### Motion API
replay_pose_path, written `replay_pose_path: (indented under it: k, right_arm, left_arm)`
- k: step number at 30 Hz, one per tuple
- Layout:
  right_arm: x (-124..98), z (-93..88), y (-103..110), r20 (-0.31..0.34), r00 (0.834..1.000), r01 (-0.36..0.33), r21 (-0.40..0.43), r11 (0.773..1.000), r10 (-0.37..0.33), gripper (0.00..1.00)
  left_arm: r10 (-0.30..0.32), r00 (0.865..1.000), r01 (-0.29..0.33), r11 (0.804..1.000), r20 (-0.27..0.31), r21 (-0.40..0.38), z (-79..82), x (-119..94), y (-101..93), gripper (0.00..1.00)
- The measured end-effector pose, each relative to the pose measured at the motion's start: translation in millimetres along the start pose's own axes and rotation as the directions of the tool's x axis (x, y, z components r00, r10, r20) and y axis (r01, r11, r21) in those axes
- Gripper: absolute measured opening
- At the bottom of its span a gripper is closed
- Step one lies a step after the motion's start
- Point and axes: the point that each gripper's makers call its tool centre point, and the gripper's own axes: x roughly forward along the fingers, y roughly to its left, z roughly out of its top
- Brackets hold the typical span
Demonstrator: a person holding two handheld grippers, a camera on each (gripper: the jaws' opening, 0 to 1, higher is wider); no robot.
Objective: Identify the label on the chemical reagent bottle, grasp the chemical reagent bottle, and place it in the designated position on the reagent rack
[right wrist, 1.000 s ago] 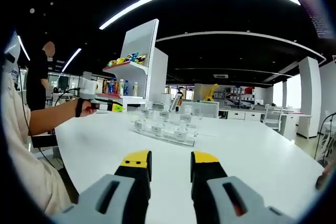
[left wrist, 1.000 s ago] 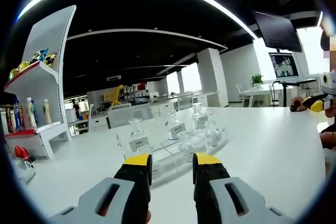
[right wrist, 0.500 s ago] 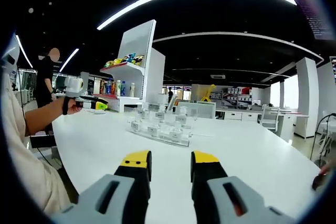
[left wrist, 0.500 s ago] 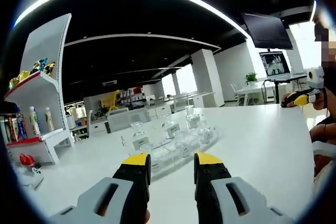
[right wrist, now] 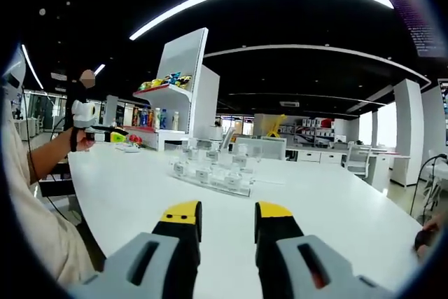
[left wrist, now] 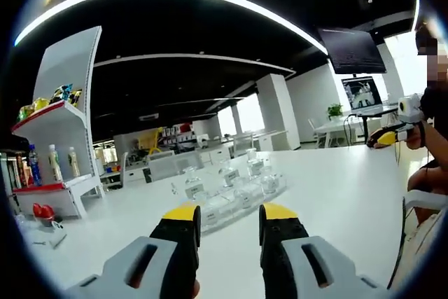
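— How do your grippers stand?

— Your left gripper (left wrist: 227, 216) and right gripper (right wrist: 227, 213) both hover over the white table (right wrist: 336, 208), jaws apart and empty.

— Where are the bottles?

— The clear reagent bottles (left wrist: 193, 184) with white labels stand in the transparent reagent rack (right wrist: 210, 181), ahead of both grippers, well apart from them. A white shelf unit (right wrist: 183, 85) stands beyond the rack.

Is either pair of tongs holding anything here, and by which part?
Nothing is held: left tongs and right tongs are open and empty, short of the clear glass reagent bottles.
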Motion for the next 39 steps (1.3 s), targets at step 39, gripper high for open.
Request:
replay_pose_path:
  k: [39]
  right_arm:
    - [-18.0,10.7,-5.8,0.004,1.0,0.012,-0.028,1.0,-0.012,0.31]
  left_arm:
    - [0.05,0.999,-0.049,0.998,0.022,-0.044,-6.4,-75.3,2.7,0.35]
